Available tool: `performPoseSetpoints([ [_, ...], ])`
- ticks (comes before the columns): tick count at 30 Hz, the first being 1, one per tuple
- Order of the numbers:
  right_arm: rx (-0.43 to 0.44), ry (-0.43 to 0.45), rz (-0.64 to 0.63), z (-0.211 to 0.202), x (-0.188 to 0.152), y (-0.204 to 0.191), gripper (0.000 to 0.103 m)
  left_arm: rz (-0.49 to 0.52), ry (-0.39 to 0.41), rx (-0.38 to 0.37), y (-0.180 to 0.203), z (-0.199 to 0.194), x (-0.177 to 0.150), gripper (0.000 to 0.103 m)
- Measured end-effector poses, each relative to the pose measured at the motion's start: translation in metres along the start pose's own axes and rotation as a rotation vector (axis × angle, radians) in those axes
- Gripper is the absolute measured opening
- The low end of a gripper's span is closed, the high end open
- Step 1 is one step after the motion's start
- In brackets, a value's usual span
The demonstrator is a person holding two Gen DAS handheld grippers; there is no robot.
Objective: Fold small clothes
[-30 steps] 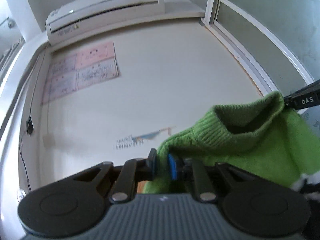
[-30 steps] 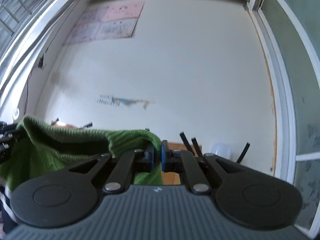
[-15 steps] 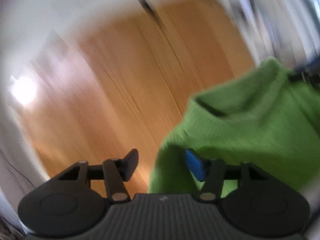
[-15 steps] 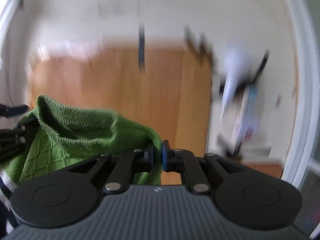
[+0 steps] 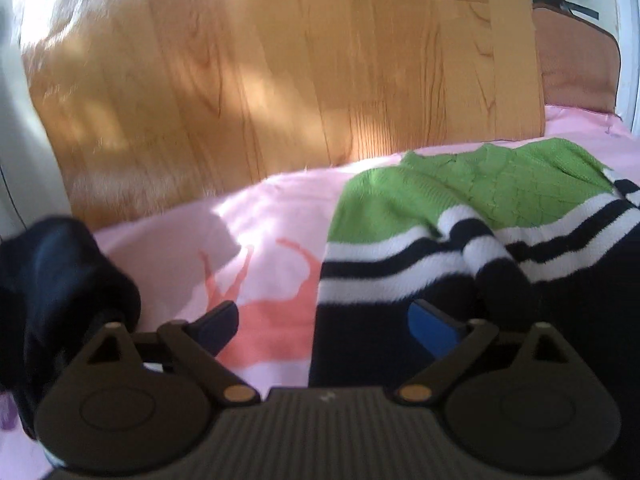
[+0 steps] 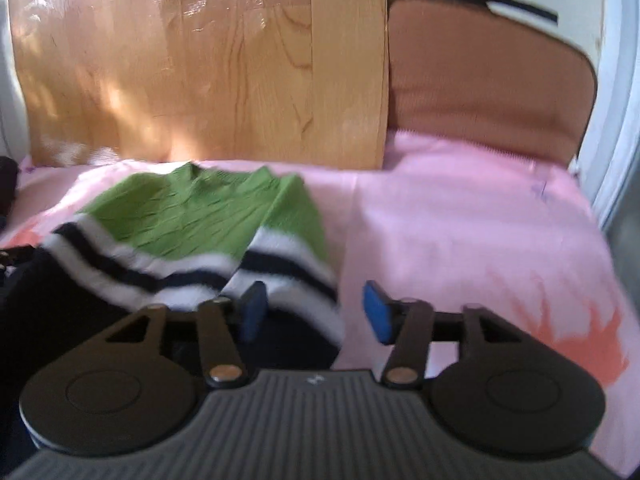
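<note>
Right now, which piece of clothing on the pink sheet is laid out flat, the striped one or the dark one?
The green sweater with black and white stripes lies spread flat. The dark garment at the left is bunched in a heap.

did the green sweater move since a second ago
Yes. The green sweater went down from mid-air in front of the wall onto the pink sheet, below the wooden headboard; both grippers let go.

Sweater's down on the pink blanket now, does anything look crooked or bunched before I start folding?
Yes. The sweater lies skewed, with one striped sleeve flopped across its body. A dark garment sits bunched at the left.
</note>
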State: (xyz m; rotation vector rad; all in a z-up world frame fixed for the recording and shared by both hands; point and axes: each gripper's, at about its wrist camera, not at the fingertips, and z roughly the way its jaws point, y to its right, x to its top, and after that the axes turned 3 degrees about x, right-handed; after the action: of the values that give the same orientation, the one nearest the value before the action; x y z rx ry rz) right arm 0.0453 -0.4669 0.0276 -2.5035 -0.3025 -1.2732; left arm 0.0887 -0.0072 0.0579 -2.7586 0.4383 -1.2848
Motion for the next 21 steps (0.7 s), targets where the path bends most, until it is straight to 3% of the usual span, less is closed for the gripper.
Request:
performPoseSetpoints([
  [1, 0.029, -0.003, 0.018, -0.001, 0.0, -0.001, 0.071, -0.009, -0.015, -0.008, -0.002, 0.0, -0.002, 0.094],
  [3, 0.058, -0.025, 0.046, 0.001, -0.008, -0.003, 0.072, -0.02, -0.052, -0.013, -0.004, 0.009, -0.014, 0.082],
  [4, 0.068, -0.047, 0.053, 0.003, -0.012, -0.004, 0.057, -0.022, -0.077, -0.023, -0.003, 0.016, -0.017, 0.062],
  [5, 0.078, -0.063, 0.044, 0.004, -0.013, -0.006, 0.037, -0.045, -0.065, -0.057, -0.005, 0.015, -0.02, 0.044],
  [6, 0.05, -0.059, 0.023, 0.002, -0.012, -0.007, 0.011, -0.058, -0.068, -0.101, -0.007, 0.013, -0.02, 0.033],
  [7, 0.003, -0.032, 0.002, -0.002, -0.008, -0.006, 0.01, -0.058, -0.066, -0.116, -0.006, 0.01, -0.019, 0.022],
  [8, -0.047, 0.007, -0.014, -0.009, -0.002, -0.001, 0.01, -0.034, -0.062, -0.08, -0.001, 0.008, -0.017, 0.01],
  [9, -0.117, 0.047, -0.03, -0.013, 0.006, 0.005, 0.01, -0.007, -0.059, -0.053, 0.004, 0.008, -0.016, 0.01],
  [11, -0.375, 0.128, -0.167, -0.012, 0.025, 0.019, 0.01, -0.004, -0.052, -0.039, 0.006, 0.008, -0.015, 0.009],
  [13, -0.583, 0.089, -0.304, 0.014, 0.031, 0.035, 0.015, -0.027, -0.056, -0.033, 0.004, 0.008, -0.012, 0.008],
  [15, -0.708, 0.004, -0.293, 0.035, 0.034, 0.052, 0.019, -0.062, -0.054, -0.032, -0.001, 0.008, -0.01, 0.008],
  [16, -0.696, -0.006, -0.253, 0.035, 0.035, 0.057, 0.022, -0.075, -0.052, -0.033, -0.004, 0.008, -0.01, 0.008],
  [19, -0.49, 0.079, -0.106, 0.01, 0.036, 0.044, 0.029, -0.095, -0.054, -0.027, -0.01, 0.011, -0.01, 0.007],
  [21, -0.38, 0.107, -0.086, 0.0, 0.035, 0.019, 0.038, -0.101, -0.049, -0.008, -0.014, 0.011, -0.007, 0.004],
])
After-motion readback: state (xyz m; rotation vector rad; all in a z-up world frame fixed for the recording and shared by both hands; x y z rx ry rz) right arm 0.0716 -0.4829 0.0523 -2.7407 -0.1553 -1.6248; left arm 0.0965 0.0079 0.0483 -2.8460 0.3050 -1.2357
